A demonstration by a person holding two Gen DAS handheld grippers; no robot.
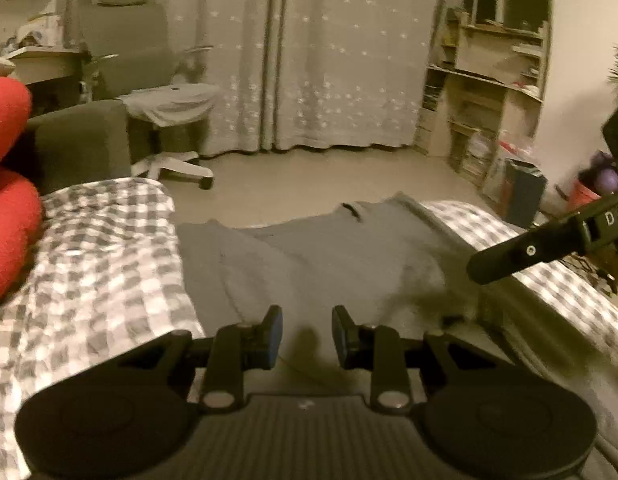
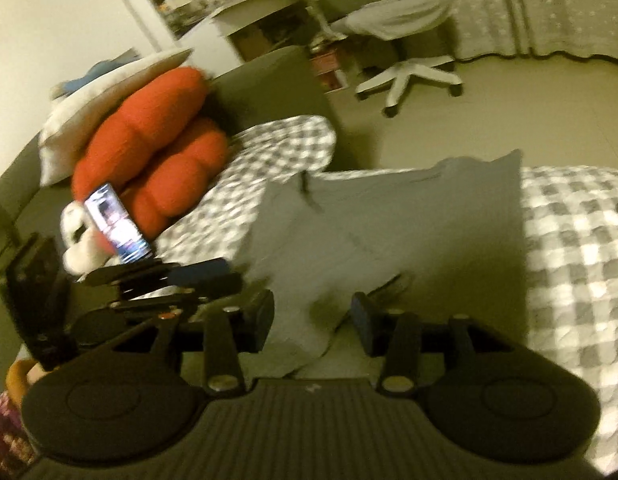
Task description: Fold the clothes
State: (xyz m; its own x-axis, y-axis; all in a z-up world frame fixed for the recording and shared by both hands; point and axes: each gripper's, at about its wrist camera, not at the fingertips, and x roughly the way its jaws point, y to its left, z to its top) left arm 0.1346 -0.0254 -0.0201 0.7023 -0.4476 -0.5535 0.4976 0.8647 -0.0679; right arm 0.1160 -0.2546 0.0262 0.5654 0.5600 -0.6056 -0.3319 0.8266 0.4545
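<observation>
On the bed (image 1: pixel 101 248), over its grey-and-white checked cover, we see the grey garment (image 1: pixel 309 256) spread out and already partly folded, with its far edge reaching the foot of the mattress and a near flap lying loose and rumpled just in front of us. Our left tool (image 1: pixel 306 334) hovers over the near part of the cloth with its jaws a narrow gap apart and nothing between the blue pads, so it holds nothing. Our right tool (image 2: pixel 313 322) stands with its jaws moderately wide; a fold of the grey garment (image 2: pixel 409 232) rises into the gap, yet the pads do not seem to press on it, so we judge it to be free of the cloth. From the left wrist view, one dark finger of the right tool reaches in from the right edge above the cloth. Red cushions (image 2: pixel 157 152) sit piled at the head end, well apart from the work. We judge that we are between folds: one flap is laid down and the next is not yet gripped. The next move calls for both tools to find a clean edge or corner of the near flap, close on single layers, and carry it over evenly without dragging the folded part askew.
</observation>
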